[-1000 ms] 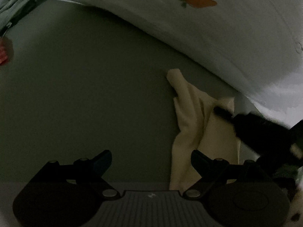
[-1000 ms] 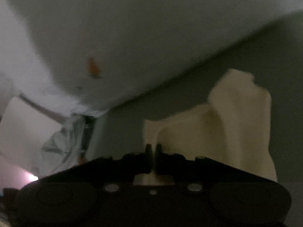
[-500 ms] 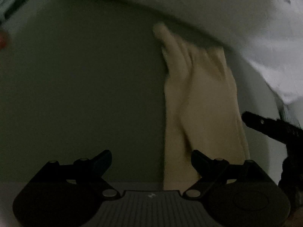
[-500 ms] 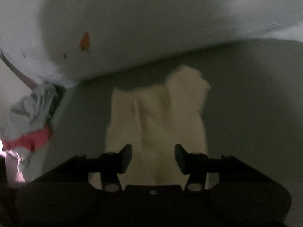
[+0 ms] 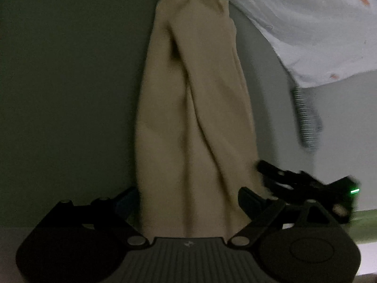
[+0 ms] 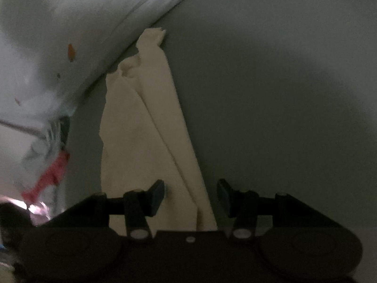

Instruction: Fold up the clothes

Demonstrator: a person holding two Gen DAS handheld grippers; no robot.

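Observation:
A cream garment (image 5: 193, 108) lies stretched out lengthwise on a dull grey-green surface (image 5: 70, 94), with long folds running along it. Its near end lies between the spread fingers of my left gripper (image 5: 188, 200), which is open. In the right wrist view the same cream garment (image 6: 146, 141) runs away from me. My right gripper (image 6: 190, 197) is open over its near right edge, gripping nothing. The right gripper (image 5: 294, 179) also shows in the left wrist view, at the garment's right side.
A white sheet with small orange carrot prints (image 5: 318, 28) lies bunched along the far edge; it is also in the right wrist view (image 6: 59, 47). A grey ribbed item (image 5: 306, 115) sits beside it. Grey and red cloth (image 6: 51, 165) lies at the left.
My right gripper has opened, letting go of the cream garment. The garment went from hanging bunched to lying stretched out flat. Both grippers have moved to its near end.

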